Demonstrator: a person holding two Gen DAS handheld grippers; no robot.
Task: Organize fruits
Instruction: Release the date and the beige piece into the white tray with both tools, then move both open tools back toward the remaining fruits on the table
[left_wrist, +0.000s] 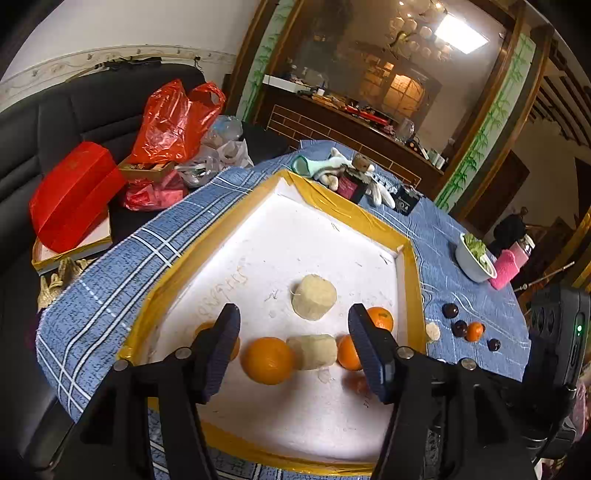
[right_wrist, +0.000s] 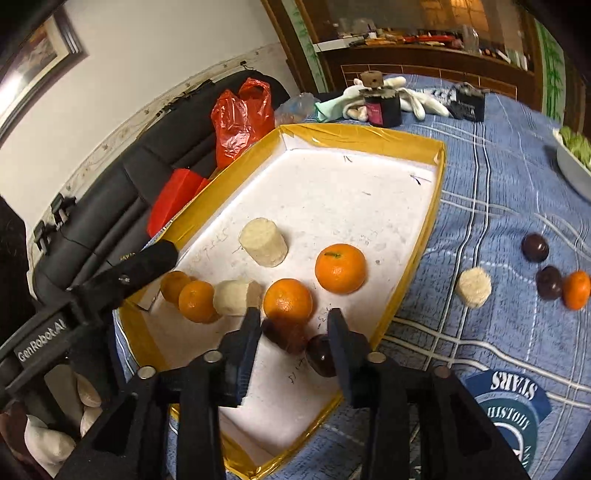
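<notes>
We have both grippers over the tray: left gripper fingers apart and empty, right gripper fingers apart around dark plums, not clamped. Plums look smooth, bruisable; grip them lightly across the middle.

Round table under blue plaid cloth. Black leather sofa beside it, against white wall with patterned border. Dark wood cabinet behind; lit ceiling panel overhead.
</notes>
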